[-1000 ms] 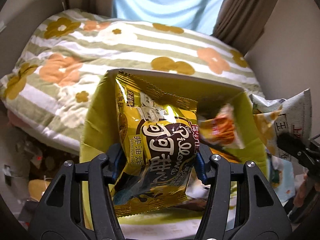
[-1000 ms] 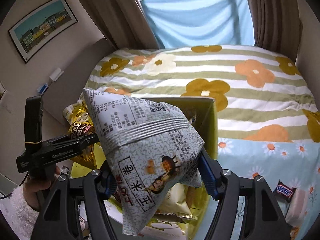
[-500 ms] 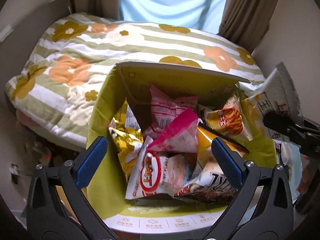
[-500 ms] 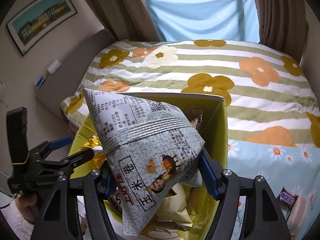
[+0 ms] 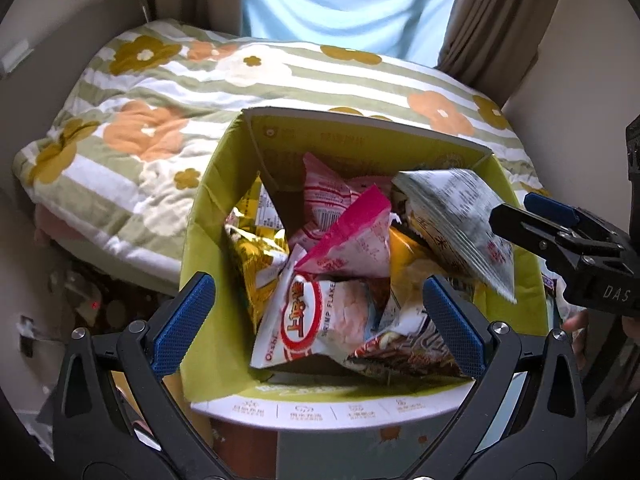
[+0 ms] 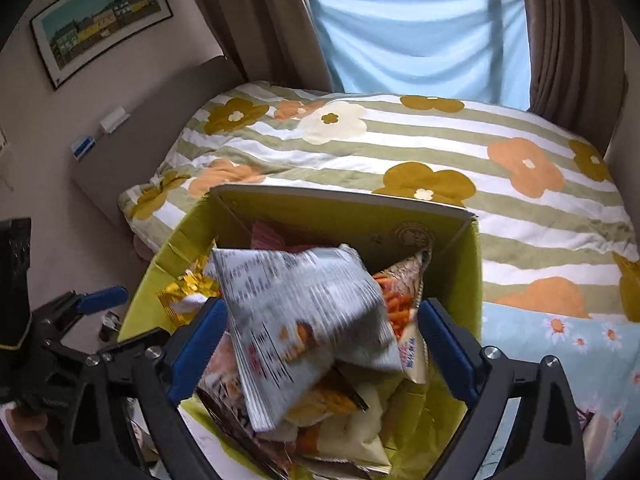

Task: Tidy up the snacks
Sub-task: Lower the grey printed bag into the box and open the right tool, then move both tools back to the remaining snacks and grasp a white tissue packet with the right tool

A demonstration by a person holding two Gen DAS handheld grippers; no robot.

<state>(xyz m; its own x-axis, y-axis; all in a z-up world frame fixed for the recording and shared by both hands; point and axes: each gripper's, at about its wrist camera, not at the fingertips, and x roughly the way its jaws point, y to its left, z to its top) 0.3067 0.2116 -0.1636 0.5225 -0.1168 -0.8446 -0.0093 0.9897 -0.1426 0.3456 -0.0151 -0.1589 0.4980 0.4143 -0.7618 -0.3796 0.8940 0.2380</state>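
A green cardboard box point(image 5: 208, 240) stands open at the bed's near edge, filled with several snack bags. The yellow pillow-snack bag point(image 5: 256, 256) lies inside at its left wall. My left gripper point(image 5: 318, 281) hangs open above the box with nothing between its fingers. My right gripper point(image 6: 320, 308) is over the same box point(image 6: 460, 280), and its jaws are opening. The grey-white triangular snack bag point(image 6: 296, 312) is blurred between them, free of the pads and dropping. The left wrist view shows that bag point(image 5: 452, 216) just under the right gripper point(image 5: 520, 212), over the box's right side.
Behind the box lies a bed with a striped flower quilt point(image 6: 400, 152). A light-blue daisy cloth point(image 6: 560, 340) lies to the right. Blue cloth and brown curtains cover the window. A framed picture point(image 6: 100, 20) hangs on the left wall. Clutter sits on the floor point(image 5: 80, 292).
My left gripper opened and dropped the yellow bag into the box. My right gripper has just opened, and the grey-white bag is tilting and falling from it toward the box.
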